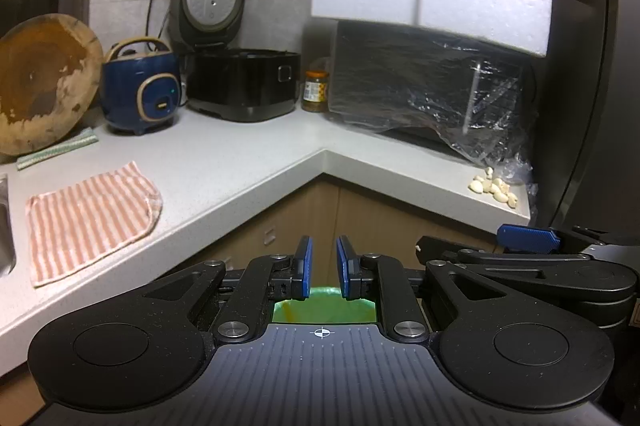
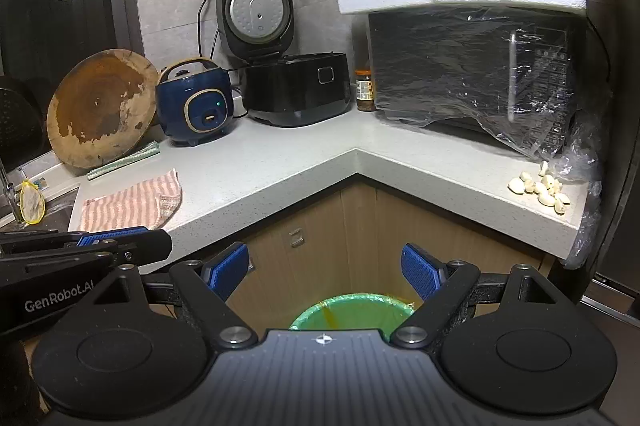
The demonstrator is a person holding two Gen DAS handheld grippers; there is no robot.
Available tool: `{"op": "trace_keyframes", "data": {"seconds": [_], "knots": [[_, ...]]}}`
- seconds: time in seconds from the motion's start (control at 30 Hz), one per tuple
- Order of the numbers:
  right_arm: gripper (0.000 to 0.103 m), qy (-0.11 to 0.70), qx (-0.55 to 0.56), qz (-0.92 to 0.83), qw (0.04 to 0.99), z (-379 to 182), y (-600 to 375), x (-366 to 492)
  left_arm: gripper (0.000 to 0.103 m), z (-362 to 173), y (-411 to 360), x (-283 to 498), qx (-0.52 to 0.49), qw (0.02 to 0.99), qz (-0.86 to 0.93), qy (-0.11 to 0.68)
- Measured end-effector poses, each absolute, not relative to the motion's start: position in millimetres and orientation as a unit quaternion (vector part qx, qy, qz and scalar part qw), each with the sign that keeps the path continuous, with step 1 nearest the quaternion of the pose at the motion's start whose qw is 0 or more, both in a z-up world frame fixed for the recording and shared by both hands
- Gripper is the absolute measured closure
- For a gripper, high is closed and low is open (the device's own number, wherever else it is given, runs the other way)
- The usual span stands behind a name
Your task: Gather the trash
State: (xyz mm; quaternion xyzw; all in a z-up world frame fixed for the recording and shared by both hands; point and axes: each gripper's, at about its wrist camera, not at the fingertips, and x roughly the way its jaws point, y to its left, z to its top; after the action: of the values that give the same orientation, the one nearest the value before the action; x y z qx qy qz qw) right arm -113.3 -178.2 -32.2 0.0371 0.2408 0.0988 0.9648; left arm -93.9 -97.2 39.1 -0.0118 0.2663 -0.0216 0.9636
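Both grippers sit above the inner corner of an L-shaped countertop [image 1: 240, 161], angled down toward the cabinet fronts. Left gripper [image 1: 324, 258]: blue pads close together with a narrow gap, nothing between them. Right gripper [image 2: 326, 268]: jaws spread wide, nothing between them; its tip also shows at the right edge of the left wrist view. Bin with green liner [image 2: 352, 310] stands on the floor below and ahead of both grippers, mostly hidden behind the gripper bodies; an orange streak inside it, possibly a scrap, cannot tell. Garlic cloves [image 2: 538, 187] lie loose on the right arm of the counter, just beside crumpled clear plastic [image 2: 576, 161] and a plastic-covered black oven [image 2: 472, 65]. Striped cloth [image 1: 90, 218] lies flat on the left arm, near the edge. Back corner: blue rice cooker [image 1: 140, 89], black cooker with lid raised [image 1: 244, 81], jar [image 1: 316, 91]. Round wooden board [image 1: 44, 81] leans at far left
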Motion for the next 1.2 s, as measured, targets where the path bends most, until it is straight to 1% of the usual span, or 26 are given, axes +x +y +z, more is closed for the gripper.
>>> {"op": "trace_keyframes", "data": {"seconds": [1.2], "knots": [[0.018,0.244,0.036,0.096,0.964,-34.9,-182.3,-109.4,0.086,31.4,-106.2,-88.7,-0.010,0.961,-0.017,0.275]]}}
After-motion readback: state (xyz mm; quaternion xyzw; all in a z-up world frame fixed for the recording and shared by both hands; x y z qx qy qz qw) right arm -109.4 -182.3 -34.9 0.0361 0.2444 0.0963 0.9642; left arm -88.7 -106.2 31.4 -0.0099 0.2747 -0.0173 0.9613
